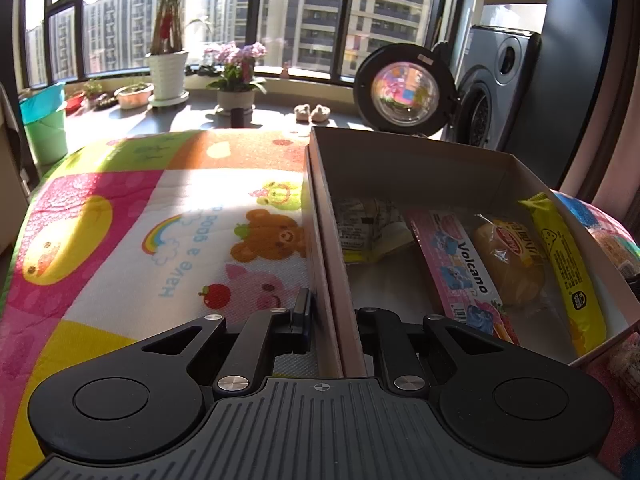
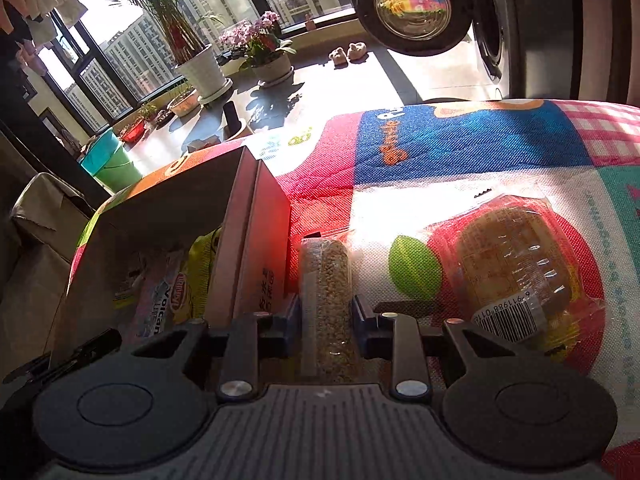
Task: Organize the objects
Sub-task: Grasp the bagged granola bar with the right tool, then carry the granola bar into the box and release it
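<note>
A cardboard box stands on a colourful mat. It holds a pink Volcano packet, a wrapped bun, a yellow bar and a pale packet. My left gripper is shut on the box's left wall. My right gripper straddles a clear-wrapped grain bar lying on the mat just right of the box; the pads sit at its sides. A wrapped bun in a clear pack lies further right.
An open washing machine door stands beyond the mat. Potted plants and flowers line the window. A green and teal bucket stands at the left. Small slippers lie on the floor.
</note>
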### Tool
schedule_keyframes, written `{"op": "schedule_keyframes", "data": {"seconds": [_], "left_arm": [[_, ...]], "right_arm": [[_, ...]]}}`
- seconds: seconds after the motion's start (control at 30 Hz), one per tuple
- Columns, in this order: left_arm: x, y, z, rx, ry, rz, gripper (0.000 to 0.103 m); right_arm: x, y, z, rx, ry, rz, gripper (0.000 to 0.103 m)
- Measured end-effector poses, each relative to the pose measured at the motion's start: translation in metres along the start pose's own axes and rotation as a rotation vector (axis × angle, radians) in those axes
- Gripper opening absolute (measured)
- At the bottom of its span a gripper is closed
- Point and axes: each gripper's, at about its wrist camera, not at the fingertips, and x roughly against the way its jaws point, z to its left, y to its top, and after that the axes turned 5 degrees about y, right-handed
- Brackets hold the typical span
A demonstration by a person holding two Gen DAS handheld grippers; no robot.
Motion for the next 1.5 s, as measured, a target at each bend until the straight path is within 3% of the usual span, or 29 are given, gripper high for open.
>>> {"op": "schedule_keyframes", "data": {"seconds": [0.3,0.4,0.5,0.63,0.83,0.93,1.13,1.5], "left_arm": [[0.000,0.000,0.000,0.008,0.000,-0.004,0.014],[0.000,0.001,0.000,0.006,0.000,-0.002,0.014],[0.000,0.000,0.001,0.013,-0.001,-0.006,0.014],[0.001,-0.001,0.000,0.012,0.006,-0.004,0.014],[0.002,-0.002,0.000,0.029,0.013,-0.004,0.014],[0.002,-0.002,0.000,0.026,0.014,-0.002,0.014],[0.002,-0.001,0.000,0.030,0.011,-0.003,0.014],[0.002,-0.002,0.001,0.035,0.009,-0.003,0.014]], "right_arm": [[0.064,-0.091,0.034,0.144,-0.072,0.012,0.027],[0.079,-0.118,0.045,0.147,-0.029,0.025,0.028],[0.087,-0.137,0.055,0.149,0.010,0.035,0.028],[0.082,-0.148,0.068,0.205,-0.059,0.006,0.031],[0.077,-0.155,0.087,0.311,-0.098,0.017,0.036],[0.083,-0.158,0.093,0.307,-0.055,0.060,0.029],[0.102,-0.159,0.104,0.276,0.016,0.100,0.028],[0.139,-0.105,0.144,0.307,0.115,-0.030,0.028]]}}
